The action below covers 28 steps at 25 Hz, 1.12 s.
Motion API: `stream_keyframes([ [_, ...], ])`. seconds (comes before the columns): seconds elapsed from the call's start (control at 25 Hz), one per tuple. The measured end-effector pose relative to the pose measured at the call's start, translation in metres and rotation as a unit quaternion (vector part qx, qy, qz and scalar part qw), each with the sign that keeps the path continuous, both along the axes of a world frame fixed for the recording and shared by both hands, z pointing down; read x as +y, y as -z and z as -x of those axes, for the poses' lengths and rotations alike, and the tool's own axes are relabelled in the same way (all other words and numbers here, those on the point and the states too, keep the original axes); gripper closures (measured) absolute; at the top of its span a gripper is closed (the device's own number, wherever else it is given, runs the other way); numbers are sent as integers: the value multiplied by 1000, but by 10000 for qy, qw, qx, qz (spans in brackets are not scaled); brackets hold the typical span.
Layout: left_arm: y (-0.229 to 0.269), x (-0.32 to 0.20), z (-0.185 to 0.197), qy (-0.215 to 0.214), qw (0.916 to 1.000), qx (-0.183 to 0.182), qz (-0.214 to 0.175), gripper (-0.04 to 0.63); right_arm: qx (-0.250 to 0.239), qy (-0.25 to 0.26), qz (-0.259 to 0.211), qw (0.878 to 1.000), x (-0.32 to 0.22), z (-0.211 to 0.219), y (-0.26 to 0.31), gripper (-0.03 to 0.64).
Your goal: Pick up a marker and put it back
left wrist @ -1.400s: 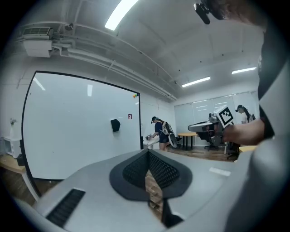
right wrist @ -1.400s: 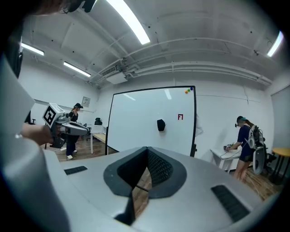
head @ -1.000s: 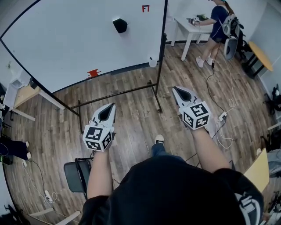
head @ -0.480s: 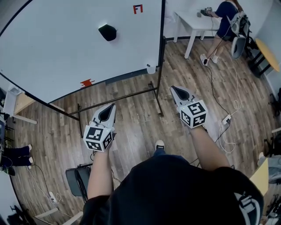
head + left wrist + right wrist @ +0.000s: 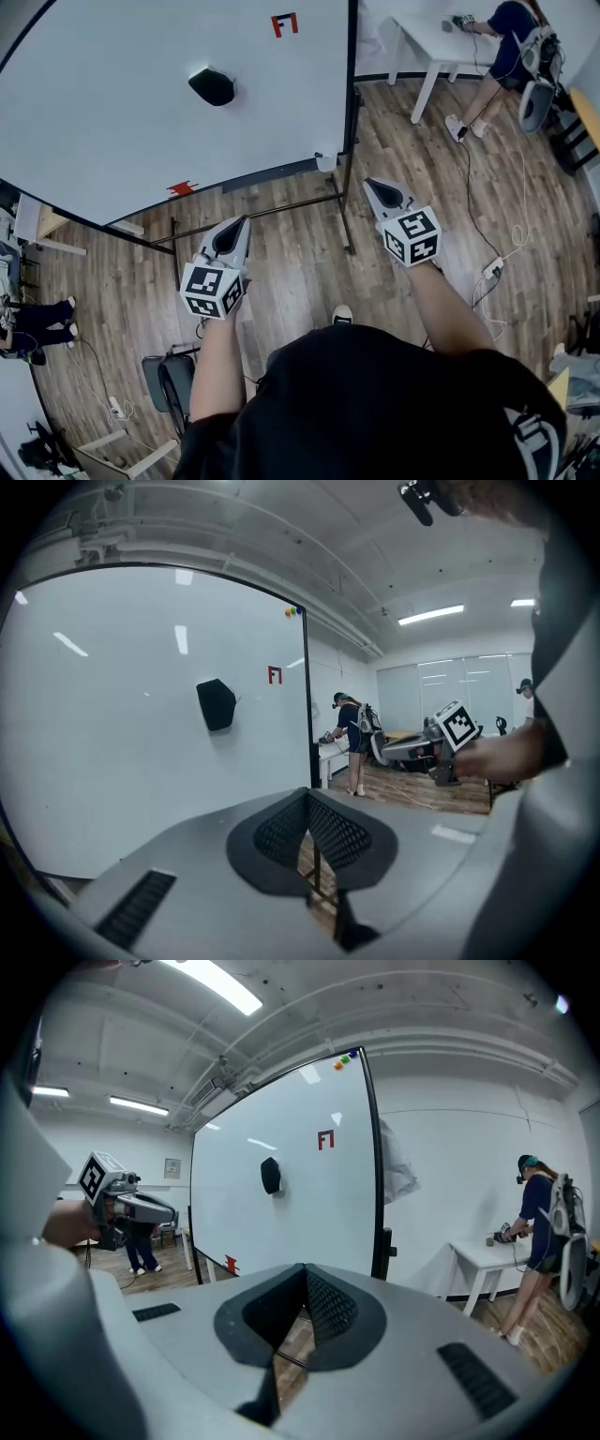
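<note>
Whiteboard [image 5: 141,103] faces left gripper [image 5: 241,222], right gripper [image 5: 369,184], fingers together.

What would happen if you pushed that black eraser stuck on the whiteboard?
The black eraser hangs on the upright whiteboard with nothing under it, so it is probably magnetic and would likely slide along when pushed, not fall. It looks small and blocky, so it is probably light and stiff, and unlikely to roll.

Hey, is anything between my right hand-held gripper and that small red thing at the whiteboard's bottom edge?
Nothing visible does. Only open air above the wood floor separates the right hand-held gripper from the red thing on the whiteboard.
</note>
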<state>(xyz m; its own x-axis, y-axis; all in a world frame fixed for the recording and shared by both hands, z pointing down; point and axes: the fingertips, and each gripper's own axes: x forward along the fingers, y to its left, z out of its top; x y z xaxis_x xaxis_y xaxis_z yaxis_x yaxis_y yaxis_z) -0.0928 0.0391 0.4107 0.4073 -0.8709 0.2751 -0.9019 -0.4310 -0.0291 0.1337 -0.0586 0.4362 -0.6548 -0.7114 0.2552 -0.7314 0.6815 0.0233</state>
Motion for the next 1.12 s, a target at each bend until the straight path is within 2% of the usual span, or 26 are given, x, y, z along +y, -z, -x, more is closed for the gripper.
stream_keyframes([
  [0.24, -2, -31, -11, 36, 10000, -15, 50, 585, 45, 112, 71, 9999, -33, -3, -4, 621],
  [0.56, -12, -73, -1, 66, 9999, -22, 118, 584, 80, 75, 158, 9998, -74, 9, -22, 621],
  [0.84, -20, -116, 14, -195, 9997, 82, 137, 584, 220, -138, 142, 9996, -104, 24, -26, 621],
  [1.12, -24, -164, 41, -574, 9980, 239, 93, 585, 391, -364, 57, 9986, -138, 57, -19, 621],
])
